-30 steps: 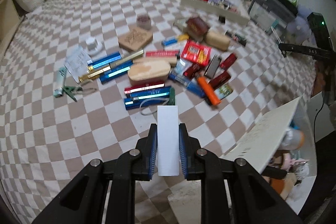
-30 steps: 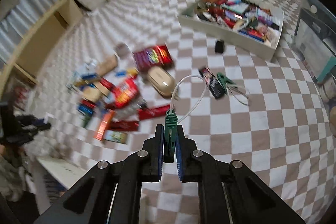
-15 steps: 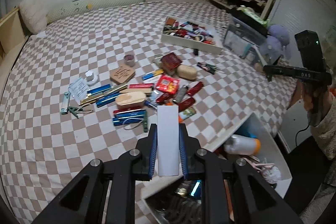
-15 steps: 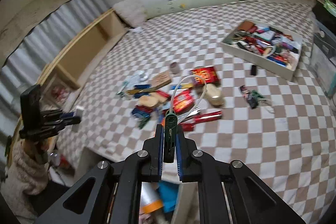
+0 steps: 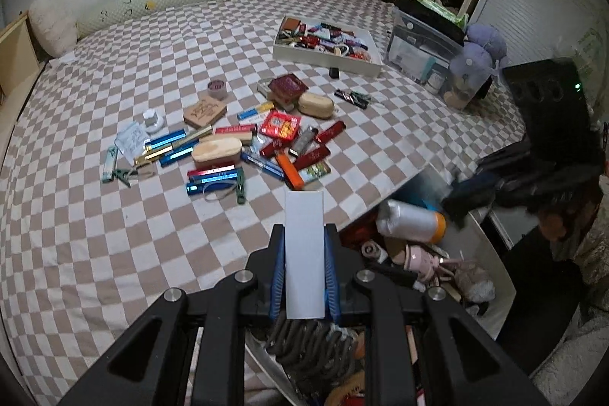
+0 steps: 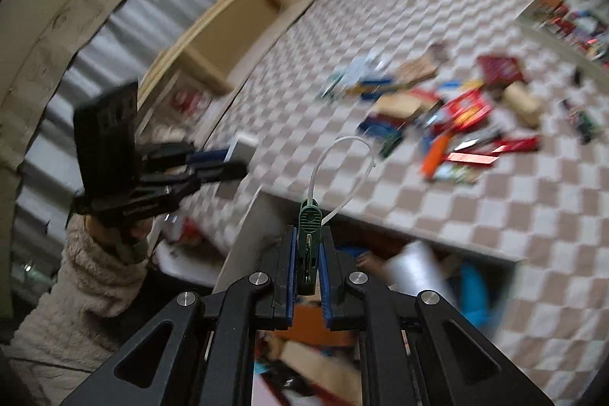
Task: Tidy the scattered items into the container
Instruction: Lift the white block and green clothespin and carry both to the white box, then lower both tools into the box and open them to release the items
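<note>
Left gripper (image 5: pixel 304 255) clamped on white box (image 5: pixel 304 253), tray (image 5: pixel 326 58) sharp at one o'clock, right gripper (image 6: pixel 307 267) pinching green clip (image 6: pixel 308 246), its blurred view perhaps showing tray (image 6: pixel 563 21) at two o'clock.

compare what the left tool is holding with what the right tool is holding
The left tool clamps a white box, plain, flat and wide, filling the gap. The right tool clamps a green clip, narrow, with a white loop rising from its top. Both stand upright between blue pads, over open storage beside the bed.
</note>
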Demonstrator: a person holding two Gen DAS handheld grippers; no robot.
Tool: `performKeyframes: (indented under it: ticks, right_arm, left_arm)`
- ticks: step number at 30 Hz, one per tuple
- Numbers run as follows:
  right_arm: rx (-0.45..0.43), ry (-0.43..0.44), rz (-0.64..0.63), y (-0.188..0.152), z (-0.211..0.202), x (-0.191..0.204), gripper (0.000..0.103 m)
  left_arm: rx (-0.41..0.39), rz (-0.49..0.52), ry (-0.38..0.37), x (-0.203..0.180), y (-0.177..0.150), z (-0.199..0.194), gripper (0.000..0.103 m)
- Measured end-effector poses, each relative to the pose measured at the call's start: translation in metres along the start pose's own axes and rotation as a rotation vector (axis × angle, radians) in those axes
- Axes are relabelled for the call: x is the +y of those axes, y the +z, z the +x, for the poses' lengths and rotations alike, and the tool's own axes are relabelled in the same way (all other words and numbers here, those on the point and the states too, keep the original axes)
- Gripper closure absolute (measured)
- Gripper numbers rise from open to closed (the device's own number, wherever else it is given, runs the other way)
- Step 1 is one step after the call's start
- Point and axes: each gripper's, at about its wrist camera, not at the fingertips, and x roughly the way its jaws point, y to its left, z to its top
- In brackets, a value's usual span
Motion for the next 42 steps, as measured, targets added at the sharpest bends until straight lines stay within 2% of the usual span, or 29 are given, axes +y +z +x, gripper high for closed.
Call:
performKeyframes:
  ticks: [4, 8, 12, 19, 24, 25, 26, 27, 28, 35, 42]
  right_arm:
    - [0.109, 0.021, -0.01, -0.007, 0.039, 0.012, 0.092]
    - [0.168, 0.016, -0.015, -0.007, 0.059, 0.016, 0.092]
    - [0.196, 0.007, -0.003, -0.007, 0.068, 0.016, 0.092]
    - [0.214, 0.001, 0.006, -0.009, 0.068, 0.016, 0.092]
    - [0.23, 0.004, 0.01, -0.011, 0.075, 0.015, 0.092]
    - [0.233, 0.006, 0.008, -0.011, 0.075, 0.015, 0.092]
    - [0.235, 0.007, 0.006, -0.011, 0.077, 0.016, 0.092]
    - [0.238, 0.007, 0.003, -0.011, 0.078, 0.016, 0.092]
    - [0.24, 0.009, 0.002, -0.011, 0.079, 0.017, 0.092]
    - [0.279, 0.039, 0.017, -0.008, 0.093, 0.022, 0.092]
    - [0.337, 0.077, 0.026, -0.004, 0.117, 0.03, 0.092]
  left_arm:
    - [0.03, 0.011, -0.015, -0.006, -0.016, -0.001, 0.084]
    - [0.056, 0.026, -0.039, -0.016, -0.033, -0.003, 0.084]
    - [0.105, 0.053, -0.053, -0.029, -0.051, 0.001, 0.084]
    - [0.241, 0.11, -0.019, -0.047, -0.087, 0.018, 0.084]
    - [0.3, 0.149, 0.002, -0.053, -0.102, 0.027, 0.083]
    - [0.308, 0.154, 0.004, -0.054, -0.103, 0.027, 0.082]
    - [0.313, 0.158, 0.008, -0.055, -0.104, 0.028, 0.068]
    - [0.316, 0.163, 0.016, -0.055, -0.104, 0.028, 0.045]
    - [0.314, 0.174, 0.026, -0.056, -0.104, 0.027, 0.032]
    - [0.312, 0.207, 0.008, -0.059, -0.102, 0.022, 0.032]
    - [0.269, 0.144, -0.034, -0.042, -0.089, 0.005, 0.032]
